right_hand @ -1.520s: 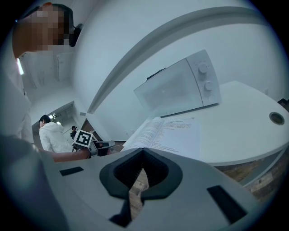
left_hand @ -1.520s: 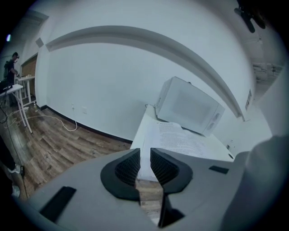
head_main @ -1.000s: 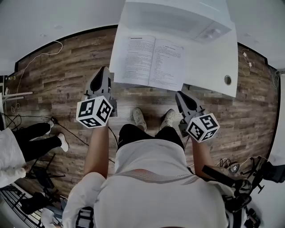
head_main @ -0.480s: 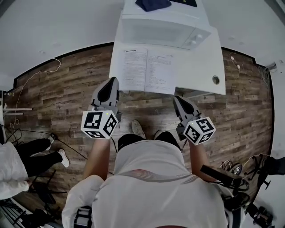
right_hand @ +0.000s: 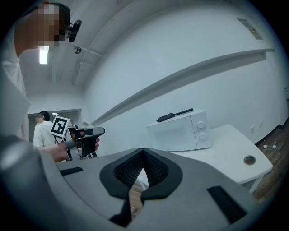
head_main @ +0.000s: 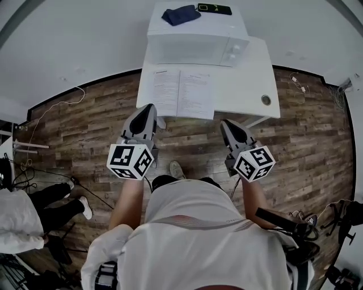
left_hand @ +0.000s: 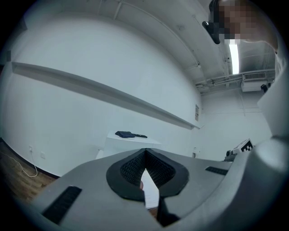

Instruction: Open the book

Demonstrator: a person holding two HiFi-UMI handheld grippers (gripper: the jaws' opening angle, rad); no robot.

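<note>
White microwave (head_main: 195, 42) — dark cloth (head_main: 180, 15) atop

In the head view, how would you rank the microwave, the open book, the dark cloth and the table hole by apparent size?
Largest to smallest:
1. microwave
2. open book
3. dark cloth
4. table hole

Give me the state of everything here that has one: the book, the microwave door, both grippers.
book, open, lying flat on the white table
microwave, door shut
left gripper, shut, nothing between the jaws
right gripper, shut, nothing between the jaws
</note>
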